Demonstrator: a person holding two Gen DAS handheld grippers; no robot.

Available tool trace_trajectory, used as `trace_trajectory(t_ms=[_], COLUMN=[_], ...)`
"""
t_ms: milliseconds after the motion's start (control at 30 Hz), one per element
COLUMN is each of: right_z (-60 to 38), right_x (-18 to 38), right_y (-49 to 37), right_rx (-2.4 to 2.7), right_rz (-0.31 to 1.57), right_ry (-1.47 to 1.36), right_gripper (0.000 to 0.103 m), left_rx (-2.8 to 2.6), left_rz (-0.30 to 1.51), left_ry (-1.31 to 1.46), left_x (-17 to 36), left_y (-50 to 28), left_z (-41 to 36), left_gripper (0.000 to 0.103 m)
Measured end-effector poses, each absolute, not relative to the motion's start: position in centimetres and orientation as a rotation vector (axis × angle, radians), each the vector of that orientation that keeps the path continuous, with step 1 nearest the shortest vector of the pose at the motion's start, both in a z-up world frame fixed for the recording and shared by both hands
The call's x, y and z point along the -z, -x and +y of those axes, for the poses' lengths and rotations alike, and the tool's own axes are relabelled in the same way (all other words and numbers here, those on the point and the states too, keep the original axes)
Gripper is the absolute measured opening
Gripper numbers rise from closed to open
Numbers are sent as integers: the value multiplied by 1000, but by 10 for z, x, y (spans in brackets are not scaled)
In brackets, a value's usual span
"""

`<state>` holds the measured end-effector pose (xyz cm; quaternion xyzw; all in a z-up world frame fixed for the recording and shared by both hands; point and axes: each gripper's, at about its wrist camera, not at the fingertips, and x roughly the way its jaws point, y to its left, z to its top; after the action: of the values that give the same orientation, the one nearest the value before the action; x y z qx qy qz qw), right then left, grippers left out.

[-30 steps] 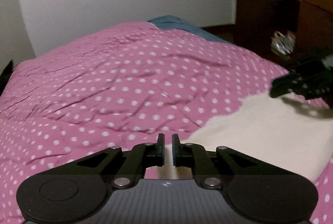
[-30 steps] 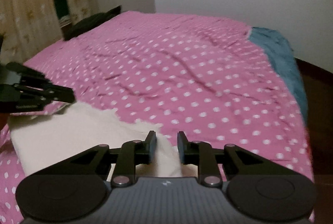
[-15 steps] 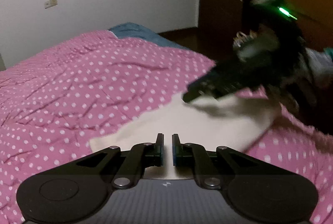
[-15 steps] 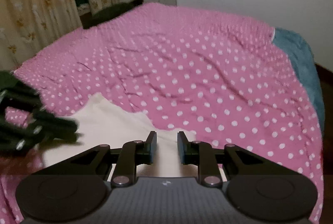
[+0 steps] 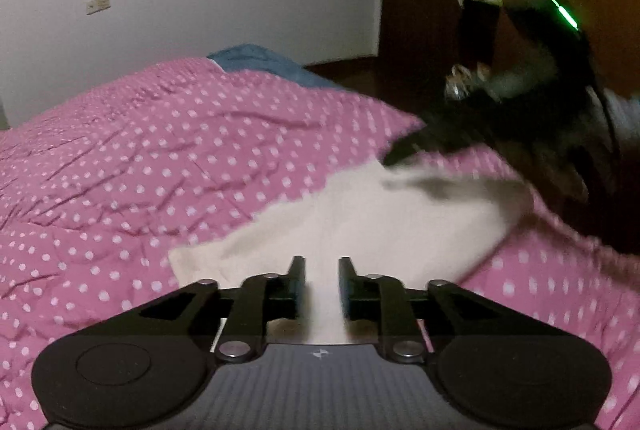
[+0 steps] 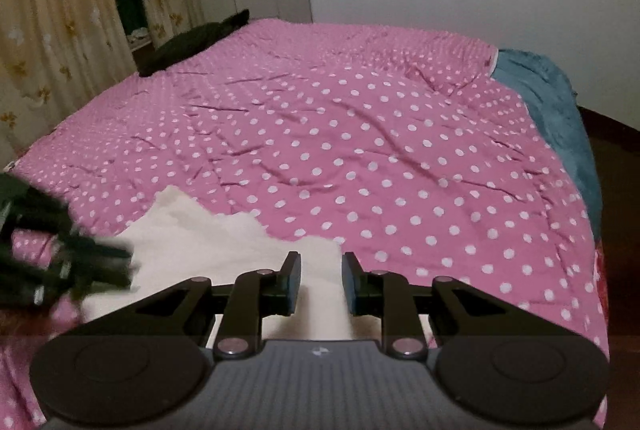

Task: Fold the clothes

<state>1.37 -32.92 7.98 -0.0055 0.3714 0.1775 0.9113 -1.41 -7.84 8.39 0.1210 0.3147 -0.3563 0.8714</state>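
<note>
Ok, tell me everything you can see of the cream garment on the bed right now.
The cream garment is plain, soft-looking cloth with no visible print, lying mostly flat near the edge of the pink polka-dot bedspread. Its far edge looks uneven. The left gripper is opening with cream cloth showing between its fingers; the right gripper also has cloth in its gap. Whether either pinches it is unclear.

Other claw (image 5: pixel 404 154) motion-blurred, indistinct

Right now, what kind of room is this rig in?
Most likely a home bedroom. A bed with a pink polka-dot cover fills the view, patterned curtains hang along one side, and a cream garment lies on the near edge of the cover.
</note>
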Motion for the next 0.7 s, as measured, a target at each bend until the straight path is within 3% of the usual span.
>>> trace_trajectory(t_ms=[700], right_z=[-329], right_x=[-68], right_y=[91], right_rx=[-423], right_rz=[700], right_ry=[109], right_gripper=[25], left_rx=[713], left_rz=[644], left_ry=[-316], left_x=[-60], left_y=[31], left_z=[-70], left_gripper=[30])
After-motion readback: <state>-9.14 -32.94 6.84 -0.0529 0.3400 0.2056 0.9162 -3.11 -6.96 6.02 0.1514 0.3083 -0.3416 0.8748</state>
